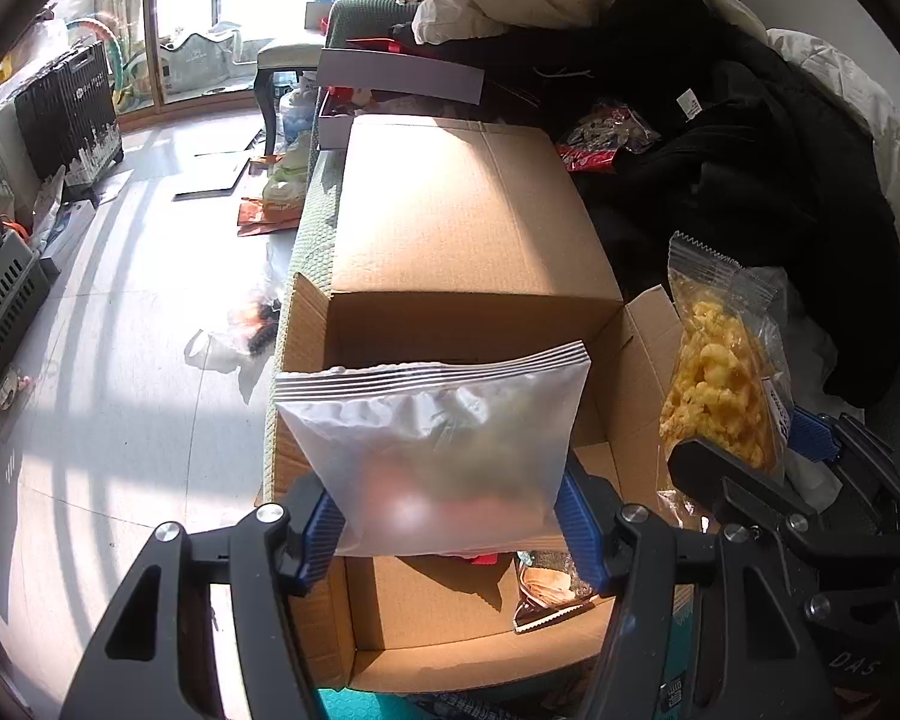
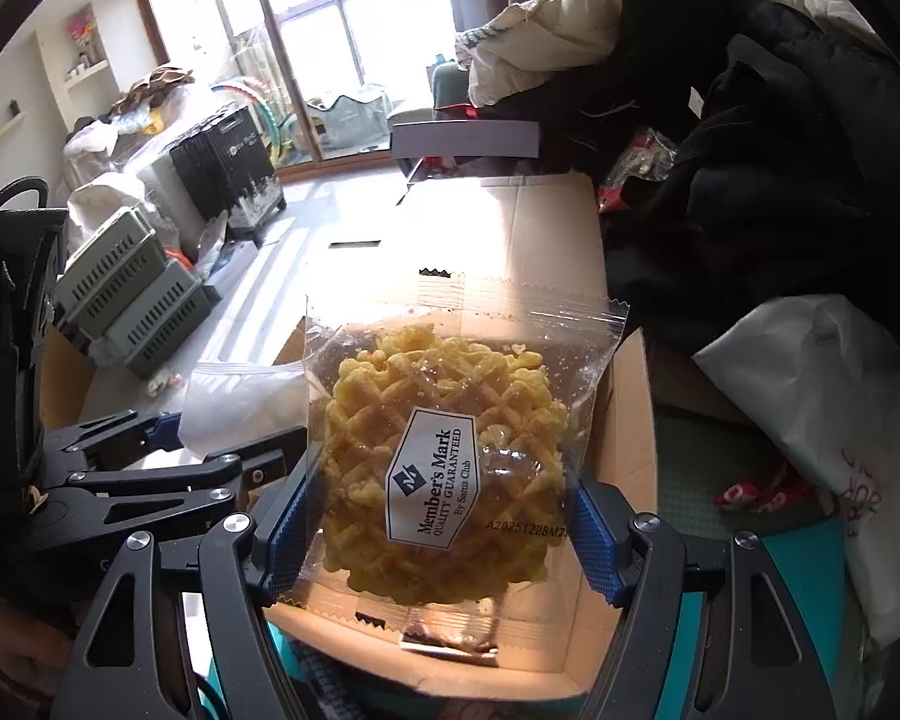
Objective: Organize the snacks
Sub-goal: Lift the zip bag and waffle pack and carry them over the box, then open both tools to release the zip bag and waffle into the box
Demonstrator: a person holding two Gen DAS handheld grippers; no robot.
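A clear packet of yellow lattice snacks, labelled Member's Mark, hangs above the open cardboard box, pinched between the blue pads of the right gripper, whose jaws are spread about the packet's width. Beside it, the left gripper clasps a frosted zip bag by its lower edge, also over the box, jaws parted to the bag's width. On the box floor lie a dark foil wrapper and something red under the bag. One long flap folds away toward a sunlit window. Dark clothing and a pale coat crowd the right side; grey crates and a black basket stand on the floor at left.
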